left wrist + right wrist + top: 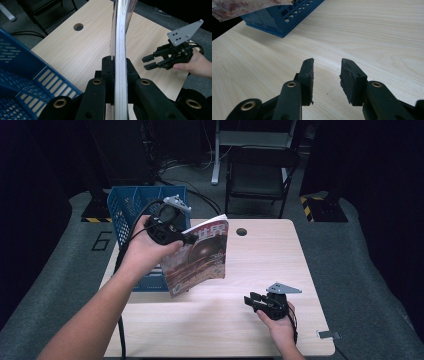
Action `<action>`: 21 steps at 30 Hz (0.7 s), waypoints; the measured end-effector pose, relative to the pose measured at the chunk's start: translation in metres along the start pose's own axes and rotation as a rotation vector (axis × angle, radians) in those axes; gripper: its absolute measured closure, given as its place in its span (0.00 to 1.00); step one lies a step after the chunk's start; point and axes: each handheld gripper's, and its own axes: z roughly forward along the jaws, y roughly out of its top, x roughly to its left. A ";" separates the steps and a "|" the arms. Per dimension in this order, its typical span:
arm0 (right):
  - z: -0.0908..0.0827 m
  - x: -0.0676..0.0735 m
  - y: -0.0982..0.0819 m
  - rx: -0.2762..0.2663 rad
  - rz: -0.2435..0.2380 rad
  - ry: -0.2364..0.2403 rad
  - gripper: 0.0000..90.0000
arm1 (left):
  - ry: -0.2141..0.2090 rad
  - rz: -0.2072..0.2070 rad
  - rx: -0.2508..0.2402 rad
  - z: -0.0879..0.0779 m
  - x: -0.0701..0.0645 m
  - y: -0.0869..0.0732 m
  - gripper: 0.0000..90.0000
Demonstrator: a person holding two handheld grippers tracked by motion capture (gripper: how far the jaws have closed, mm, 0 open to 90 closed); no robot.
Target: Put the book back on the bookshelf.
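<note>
- The thin glossy magazine with a reddish-brown cover [197, 255] hangs above the table's left half, beside the basket.
- My left gripper [192, 240] is clamped on its edge, at about ten o'clock.
- The blue slotted plastic basket [127, 215] probably sits on the pale wooden table [260, 265].
- My right gripper [248, 300], at five o'clock, has jaws apart, holding nothing.

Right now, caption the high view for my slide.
Left gripper lifts a magazine beside the blue basket; right gripper waits open.
</note>
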 end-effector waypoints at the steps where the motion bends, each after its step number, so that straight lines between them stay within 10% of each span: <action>1: 0.000 0.000 0.000 0.001 -0.001 0.002 0.70 | 0.004 -0.001 0.002 -0.002 0.002 0.000 0.93; 21: 0.002 -0.001 -0.001 0.009 0.008 0.000 0.70 | 0.112 -0.101 -0.010 -0.043 0.047 -0.019 0.93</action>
